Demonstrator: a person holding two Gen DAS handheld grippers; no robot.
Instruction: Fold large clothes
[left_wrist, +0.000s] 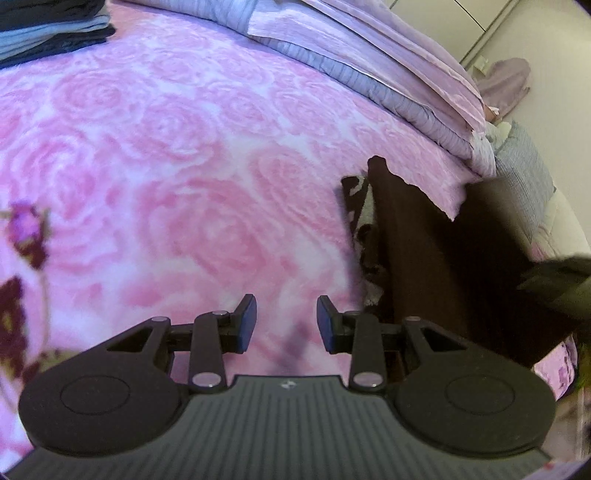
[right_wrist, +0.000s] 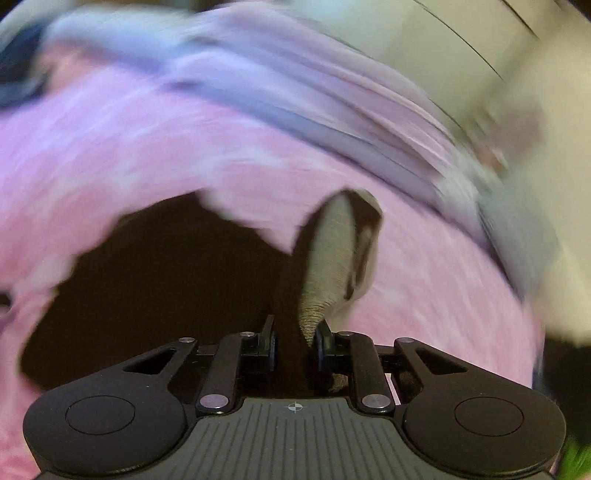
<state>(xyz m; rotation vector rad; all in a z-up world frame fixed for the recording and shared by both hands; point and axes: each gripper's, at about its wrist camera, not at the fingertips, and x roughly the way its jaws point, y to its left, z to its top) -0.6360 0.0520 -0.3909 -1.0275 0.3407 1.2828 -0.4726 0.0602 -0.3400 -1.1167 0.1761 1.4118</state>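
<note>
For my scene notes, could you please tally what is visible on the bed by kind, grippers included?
Grippers: 2, the left gripper open and empty, the right gripper shut on the dark brown garment
Dark brown garment: 1
Folded clothes stack: 1
Folded lilac bedding pile: 1
Pink rose blanket: 1
Total: 6

Pink rose blanket (left_wrist: 184, 155), folded bedding (left_wrist: 369, 62).
</note>
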